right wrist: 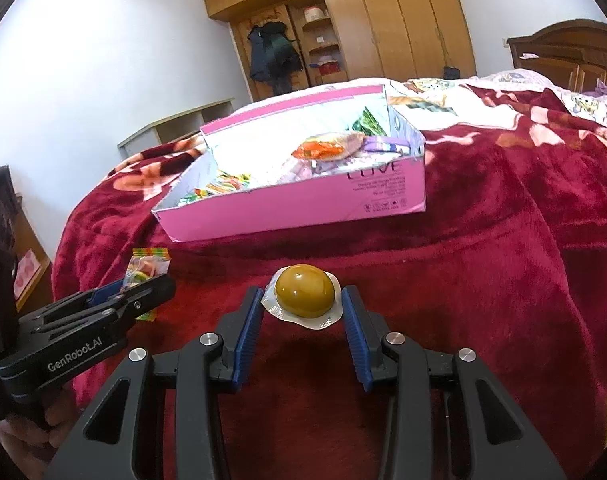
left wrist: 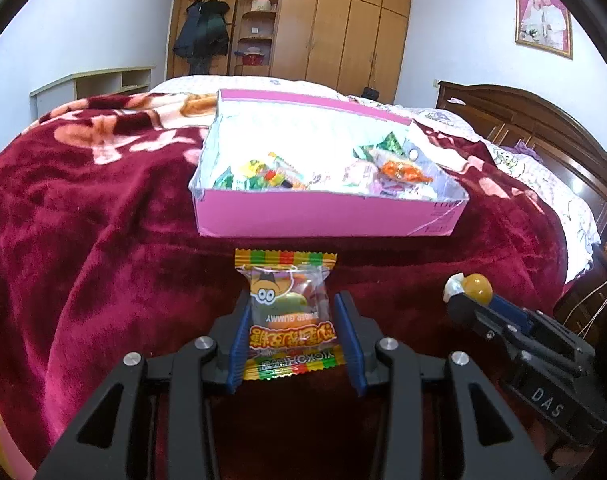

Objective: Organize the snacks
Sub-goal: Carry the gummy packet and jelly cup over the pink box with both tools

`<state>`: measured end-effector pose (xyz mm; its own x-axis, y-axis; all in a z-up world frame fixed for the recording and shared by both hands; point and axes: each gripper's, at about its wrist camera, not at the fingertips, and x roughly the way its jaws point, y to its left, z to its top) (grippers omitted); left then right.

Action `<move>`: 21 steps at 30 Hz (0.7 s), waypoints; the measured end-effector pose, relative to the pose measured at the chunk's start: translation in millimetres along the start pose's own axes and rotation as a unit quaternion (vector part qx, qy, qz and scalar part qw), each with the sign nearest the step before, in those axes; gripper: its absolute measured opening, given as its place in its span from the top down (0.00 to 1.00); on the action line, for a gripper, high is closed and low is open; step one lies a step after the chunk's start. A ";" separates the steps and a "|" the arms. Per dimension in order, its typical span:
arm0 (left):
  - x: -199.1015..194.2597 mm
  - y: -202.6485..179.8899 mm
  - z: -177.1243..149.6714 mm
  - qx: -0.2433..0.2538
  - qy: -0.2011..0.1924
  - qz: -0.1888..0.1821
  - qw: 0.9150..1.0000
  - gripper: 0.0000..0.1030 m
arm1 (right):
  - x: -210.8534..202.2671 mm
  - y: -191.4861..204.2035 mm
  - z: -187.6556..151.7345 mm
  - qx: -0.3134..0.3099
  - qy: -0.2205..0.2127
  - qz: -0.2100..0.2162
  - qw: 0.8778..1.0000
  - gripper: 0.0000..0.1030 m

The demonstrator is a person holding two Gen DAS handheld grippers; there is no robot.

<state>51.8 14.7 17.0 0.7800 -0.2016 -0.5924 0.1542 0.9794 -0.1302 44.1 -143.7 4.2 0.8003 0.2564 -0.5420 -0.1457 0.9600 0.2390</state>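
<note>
My left gripper [left wrist: 293,308] is shut on a clear burger-gummy packet [left wrist: 289,312] with striped ends, held just above the red blanket. My right gripper [right wrist: 303,300] is shut on a yellow-brown jelly cup [right wrist: 304,296] with a white foil rim. Each gripper shows in the other's view: the right one with the jelly cup [left wrist: 477,286] at right, the left one with the gummy packet [right wrist: 145,270] at left. The pink cardboard box [left wrist: 323,216] [right wrist: 303,212] lies open ahead on the bed and holds several wrapped snacks [left wrist: 401,170].
The red floral blanket [left wrist: 83,220] covers the bed and falls away at the left edge. A dark wooden headboard [left wrist: 543,120] stands at the right. Wooden wardrobes [left wrist: 343,32] and a low white shelf [left wrist: 103,84] lie beyond the bed.
</note>
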 end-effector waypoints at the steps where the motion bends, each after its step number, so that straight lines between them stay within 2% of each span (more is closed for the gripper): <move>1: -0.8 -0.7 1.9 0.001 -0.002 -0.001 1.000 0.59 | -0.8 0.4 1.5 -0.001 -0.001 0.000 1.000 0.60; 21: 19.3 -4.4 67.1 0.014 -0.034 0.002 0.999 0.59 | 3.4 -11.8 53.4 -0.009 -0.018 0.003 1.000 0.60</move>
<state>106.8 7.2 59.5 0.8197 -0.1970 -0.5379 0.1666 0.9804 -0.1052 79.6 -160.2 42.6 0.8197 0.2577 -0.5116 -0.1606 0.9607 0.2265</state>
